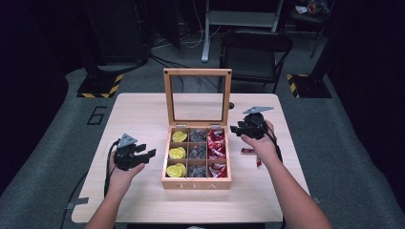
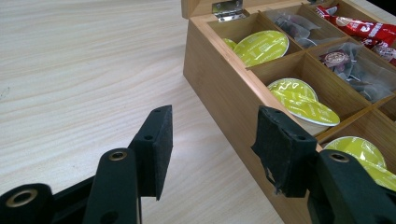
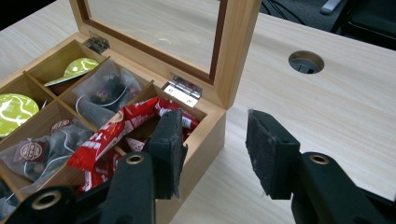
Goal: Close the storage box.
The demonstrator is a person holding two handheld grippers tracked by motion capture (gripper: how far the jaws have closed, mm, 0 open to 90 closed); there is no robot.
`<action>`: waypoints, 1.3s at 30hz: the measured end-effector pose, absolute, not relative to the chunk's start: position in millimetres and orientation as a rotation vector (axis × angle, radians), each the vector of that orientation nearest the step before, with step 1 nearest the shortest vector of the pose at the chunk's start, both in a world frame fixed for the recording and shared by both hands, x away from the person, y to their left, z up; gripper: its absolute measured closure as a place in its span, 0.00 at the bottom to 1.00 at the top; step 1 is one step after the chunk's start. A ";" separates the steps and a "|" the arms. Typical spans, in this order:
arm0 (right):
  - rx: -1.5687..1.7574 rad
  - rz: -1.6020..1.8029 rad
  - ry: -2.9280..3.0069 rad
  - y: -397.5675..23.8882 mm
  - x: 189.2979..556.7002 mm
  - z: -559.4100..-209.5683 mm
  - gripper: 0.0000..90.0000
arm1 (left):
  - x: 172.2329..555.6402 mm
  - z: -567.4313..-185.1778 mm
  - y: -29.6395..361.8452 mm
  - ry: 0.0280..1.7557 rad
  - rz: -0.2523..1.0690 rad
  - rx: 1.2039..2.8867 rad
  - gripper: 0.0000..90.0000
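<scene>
The left hand-held gripper [image 1: 143, 155] hovers over the pale wooden surface [image 1: 138, 114] just beside the left wall of the open wooden tea box with 9 compartments [image 1: 196, 183]; its jaws stand partly open with nothing between the pads. In the left gripper view, the left hand-held gripper [image 2: 212, 149] points along that wall, with the yellow-green round capsules [image 2: 261, 46] of the box's left column just beyond its right jaw. The box sits at the centre of the surface, its glass-paned lid [image 1: 197, 98] raised upright. The middle column holds clear sachets with dark contents [image 1: 197, 152]; the right column holds red foil packets [image 1: 217, 143]. The right hand-held gripper [image 1: 236, 129] hovers near the box's right rear corner, jaws partly open and empty. In the right gripper view, the right hand-held gripper [image 3: 212, 154] straddles that corner, near the red foil packets [image 3: 116, 128]. 1 more red packet [image 1: 247, 150] lies on the surface beside the right hand [image 1: 260, 143].
</scene>
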State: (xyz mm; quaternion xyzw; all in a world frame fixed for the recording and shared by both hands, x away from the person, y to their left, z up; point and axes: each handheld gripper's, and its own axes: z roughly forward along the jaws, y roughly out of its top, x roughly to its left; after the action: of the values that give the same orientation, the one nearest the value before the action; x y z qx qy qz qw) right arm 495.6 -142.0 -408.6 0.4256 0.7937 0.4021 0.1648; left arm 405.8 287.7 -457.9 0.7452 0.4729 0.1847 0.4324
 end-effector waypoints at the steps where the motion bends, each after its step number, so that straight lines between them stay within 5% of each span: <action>1: 1.206 1.149 2.258 -141.2 497.4 -408.2 0.62 | 405.8 -457.5 288.1 1.176 0.451 1.867 0.52; 39: 1.205 1.136 2.263 -122.5 548.5 -410.0 0.59 | 405.8 -459.5 286.6 1.170 0.441 1.873 0.52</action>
State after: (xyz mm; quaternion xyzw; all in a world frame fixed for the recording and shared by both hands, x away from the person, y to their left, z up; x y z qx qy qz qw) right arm 548.5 -122.5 -410.0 0.4236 0.7956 0.3993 0.1678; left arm 405.8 286.6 -459.5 0.7507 0.4689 0.1768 0.4305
